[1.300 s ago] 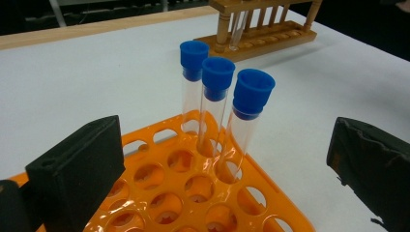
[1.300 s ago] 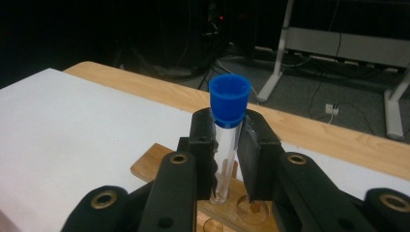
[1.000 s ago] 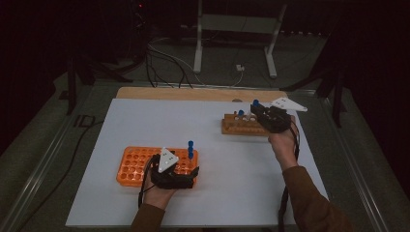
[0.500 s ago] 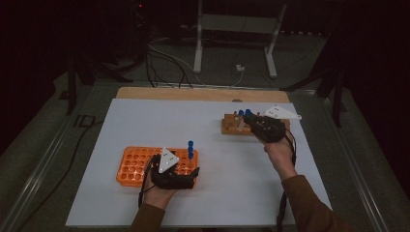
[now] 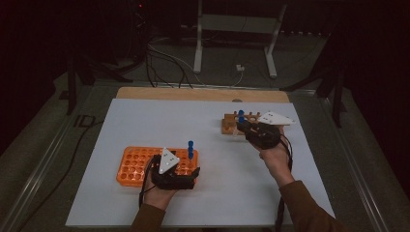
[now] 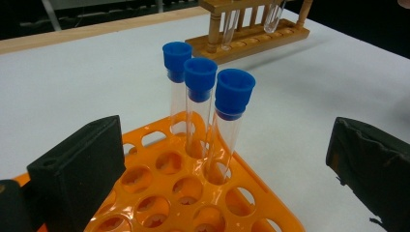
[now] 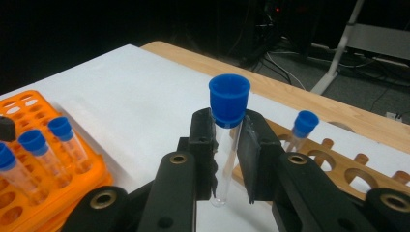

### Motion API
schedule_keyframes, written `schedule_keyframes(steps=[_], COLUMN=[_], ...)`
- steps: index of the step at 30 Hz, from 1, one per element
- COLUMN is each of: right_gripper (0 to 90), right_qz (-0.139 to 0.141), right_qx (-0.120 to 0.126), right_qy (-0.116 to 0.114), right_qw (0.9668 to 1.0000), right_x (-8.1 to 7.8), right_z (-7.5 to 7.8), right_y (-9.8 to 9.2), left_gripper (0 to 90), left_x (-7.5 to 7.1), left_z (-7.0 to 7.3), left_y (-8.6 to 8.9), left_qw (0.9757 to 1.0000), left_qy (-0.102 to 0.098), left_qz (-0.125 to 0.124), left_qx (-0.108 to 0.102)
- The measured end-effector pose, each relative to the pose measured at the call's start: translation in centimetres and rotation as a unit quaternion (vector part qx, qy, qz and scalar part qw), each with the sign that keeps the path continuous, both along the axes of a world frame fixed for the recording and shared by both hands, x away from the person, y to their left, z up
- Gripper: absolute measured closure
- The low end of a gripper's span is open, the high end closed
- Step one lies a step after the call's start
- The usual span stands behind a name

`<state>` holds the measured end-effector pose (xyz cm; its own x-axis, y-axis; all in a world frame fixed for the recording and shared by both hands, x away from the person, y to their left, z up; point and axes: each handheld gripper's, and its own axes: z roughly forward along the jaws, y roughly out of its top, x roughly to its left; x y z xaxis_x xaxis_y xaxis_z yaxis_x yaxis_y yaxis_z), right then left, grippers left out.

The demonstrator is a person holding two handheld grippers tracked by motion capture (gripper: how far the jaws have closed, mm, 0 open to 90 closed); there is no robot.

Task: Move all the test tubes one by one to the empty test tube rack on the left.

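Below, a white-covered table (image 5: 145,116) holds an orange plastic tube rack (image 5: 133,164) with three blue-capped clear tubes (image 6: 227,121) standing upright. Beside it, the left gripper (image 5: 175,176) spreads wide. Near the wooden rack (image 7: 348,169), the right gripper (image 7: 227,159) clamps another blue-capped tube (image 7: 227,125).

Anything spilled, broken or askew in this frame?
Nothing stands out. Three capped tubes stand in the orange rack, one more in the wooden rack. The right gripper holds a tube upright; the left gripper is open.

Orange rack (image 6: 203,193), blue-capped tubes (image 6: 227,125), black tongs (image 7: 227,159).
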<state>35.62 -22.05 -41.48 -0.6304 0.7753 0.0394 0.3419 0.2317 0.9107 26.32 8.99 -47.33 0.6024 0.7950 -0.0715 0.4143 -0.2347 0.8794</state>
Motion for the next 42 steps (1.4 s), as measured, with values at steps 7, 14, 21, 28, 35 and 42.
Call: schedule_keyframes(steps=[7,14,21,28,35,42], right_gripper=[77.2,77.2,77.2,77.2,77.1,77.0], right_qz=[0.011,0.023,0.036,0.049,0.061,0.075], right_qx=[-0.003,-0.003,-0.003,0.008,0.010,0.010], right_qy=[0.010,0.020,0.032,0.042,0.046,0.046], right_qw=[0.9999,0.9995,0.9988,0.9979,0.9970,0.9960], right_x=[-0.5,-0.9,-1.3,-1.7,-2.3,-3.1], right_z=[-0.4,-0.5,-0.5,-0.6,-0.5,-0.2], right_y=[0.5,1.1,1.6,1.9,2.2,2.7], left_gripper=[0.9,1.0,1.2,2.5,3.8,5.7], left_x=[-0.1,-0.3,-0.5,-0.3,-0.1,0.3], left_z=[0.1,0.5,1.3,2.0,2.6,2.7], left_y=[-0.1,-0.6,-1.1,-1.5,-2.4,-4.0], left_qw=[1.0000,0.9999,0.9995,0.9993,0.9988,0.9984], left_qy=[-0.004,-0.014,-0.028,-0.035,-0.043,-0.046], left_qz=[-0.001,-0.005,-0.012,-0.016,-0.023,-0.034], left_qx=[0.000,0.003,0.008,0.001,-0.001,0.005])
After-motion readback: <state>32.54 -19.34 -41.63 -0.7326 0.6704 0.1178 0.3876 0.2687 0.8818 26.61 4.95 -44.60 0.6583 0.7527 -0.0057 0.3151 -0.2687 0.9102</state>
